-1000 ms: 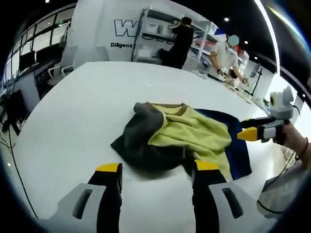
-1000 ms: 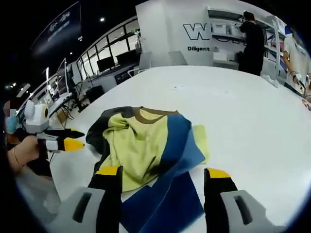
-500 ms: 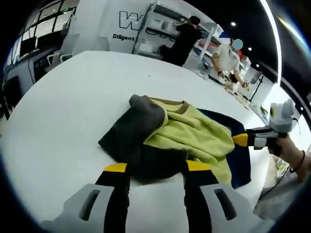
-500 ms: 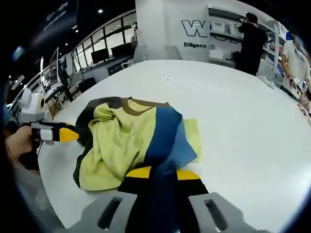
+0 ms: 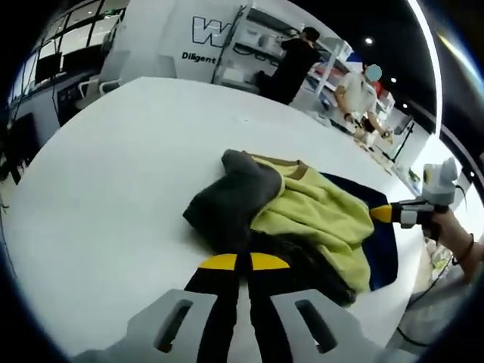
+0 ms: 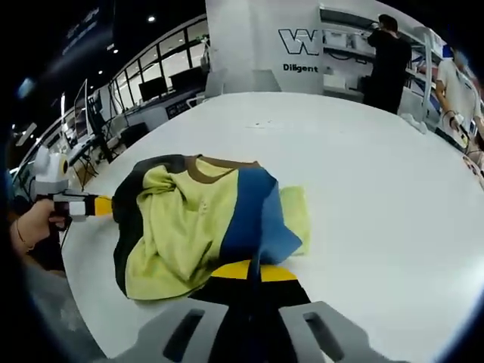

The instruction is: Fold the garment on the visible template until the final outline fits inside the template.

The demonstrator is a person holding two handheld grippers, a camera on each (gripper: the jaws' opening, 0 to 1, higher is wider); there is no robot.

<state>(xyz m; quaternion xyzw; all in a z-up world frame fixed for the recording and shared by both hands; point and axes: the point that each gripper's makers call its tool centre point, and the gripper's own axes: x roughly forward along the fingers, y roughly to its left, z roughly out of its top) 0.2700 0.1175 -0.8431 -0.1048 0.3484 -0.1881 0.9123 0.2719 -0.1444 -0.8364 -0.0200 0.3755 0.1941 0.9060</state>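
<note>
On the white table (image 5: 98, 174) the crumpled garment (image 5: 302, 215) lies mid-table. The left gripper (image 5: 243, 262) is clenched on its dark near edge; the right gripper (image 6: 253, 271) pinches the blue edge. Likely an early step: next, lift and spread it flat.

Left gripper (image 5: 242, 262): jaws, apart a second ago, now closed on the near dark-grey edge of the crumpled yellow, grey and blue cloth garment (image 5: 302, 215). Right gripper (image 6: 252, 270): likewise closed, pinching the garment's near blue panel, which has bunched up.
</note>
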